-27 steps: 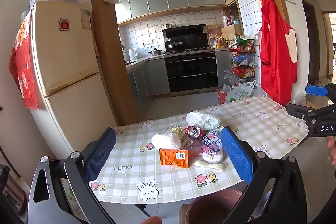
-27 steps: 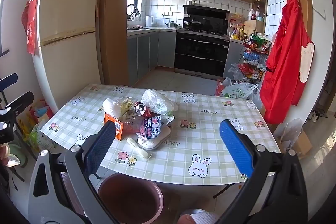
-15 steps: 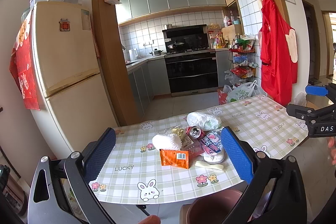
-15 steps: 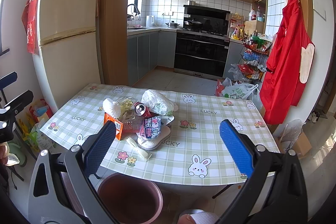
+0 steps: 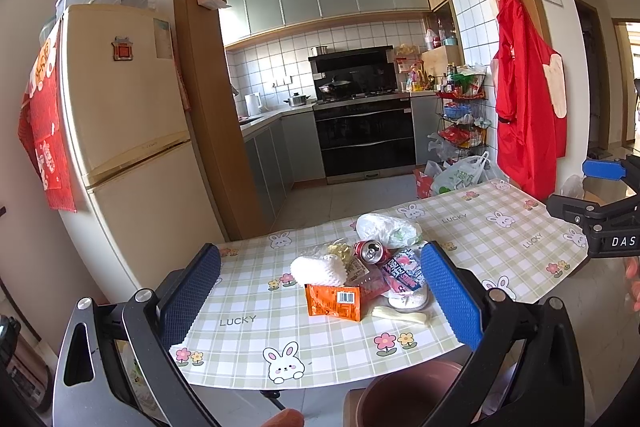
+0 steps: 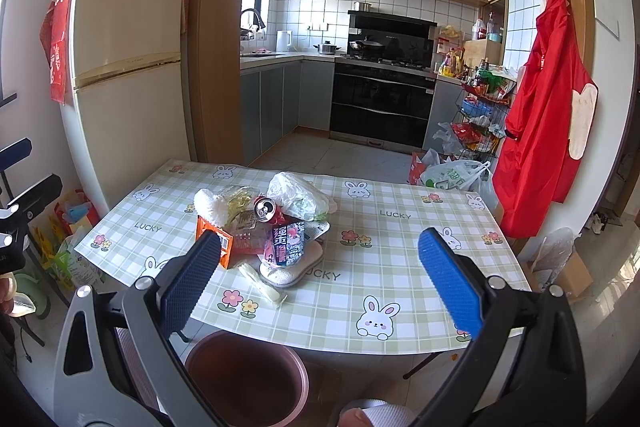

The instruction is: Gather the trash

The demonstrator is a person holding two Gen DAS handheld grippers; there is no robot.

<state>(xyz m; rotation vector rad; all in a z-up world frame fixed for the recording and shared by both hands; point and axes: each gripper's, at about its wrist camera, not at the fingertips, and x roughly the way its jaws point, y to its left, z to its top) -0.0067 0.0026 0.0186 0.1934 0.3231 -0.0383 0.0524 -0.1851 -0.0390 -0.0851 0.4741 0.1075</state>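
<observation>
A heap of trash lies on the checked table (image 5: 240, 323) (image 6: 400, 267): an orange packet (image 5: 334, 301) (image 6: 214, 237), a red can (image 5: 372, 251) (image 6: 267, 207), a white plastic bag (image 5: 386, 229) (image 6: 298, 197), a white crumpled wad (image 5: 318, 269) (image 6: 212, 203), and a printed wrapper (image 5: 404, 269) (image 6: 286, 241). A brown bin (image 6: 246, 375) (image 5: 412, 395) stands on the floor below the near table edge. My left gripper (image 5: 318, 297) and right gripper (image 6: 320, 279) are both open and empty, held short of the table, above the bin.
A fridge (image 5: 120, 147) stands to the left of the table. A red apron (image 6: 548, 123) hangs on the right wall. Bags (image 6: 452, 175) and a wire rack (image 6: 480, 115) sit on the floor beyond the table. The kitchen lies behind.
</observation>
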